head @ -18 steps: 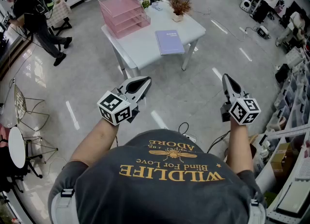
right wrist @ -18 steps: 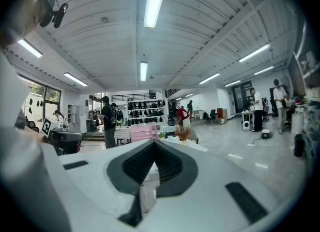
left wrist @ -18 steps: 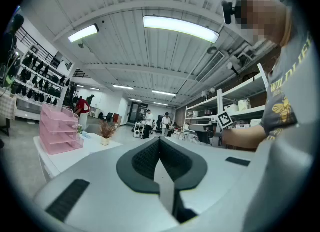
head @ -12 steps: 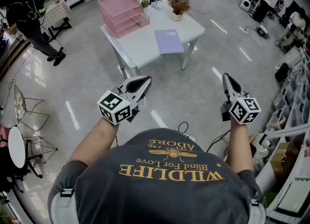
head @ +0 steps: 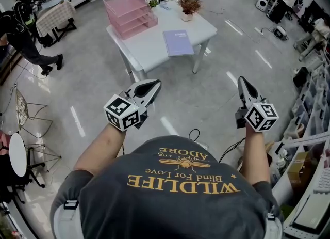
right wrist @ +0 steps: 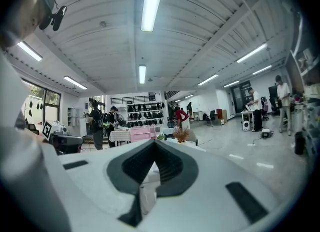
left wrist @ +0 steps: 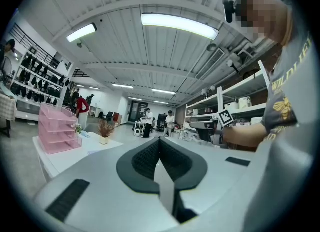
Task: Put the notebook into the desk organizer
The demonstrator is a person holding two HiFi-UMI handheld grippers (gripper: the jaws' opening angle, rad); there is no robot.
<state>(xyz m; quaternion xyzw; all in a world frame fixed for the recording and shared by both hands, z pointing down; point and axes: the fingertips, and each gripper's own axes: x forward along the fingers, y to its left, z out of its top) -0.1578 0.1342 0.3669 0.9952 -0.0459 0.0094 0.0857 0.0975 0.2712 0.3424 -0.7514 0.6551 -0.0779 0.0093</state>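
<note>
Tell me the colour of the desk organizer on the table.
The desk organizer is pink, clearest in the head view.

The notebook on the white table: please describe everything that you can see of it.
The notebook is thin and rectangular, with a lavender cover, closed. It lies flat on the white table, near its front edge, apart from the pink desk organizer and the potted plant. Only the table touches it.

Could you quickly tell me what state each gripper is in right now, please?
Left gripper: closed, holding nothing.
Right gripper: closed, holding nothing.
</note>
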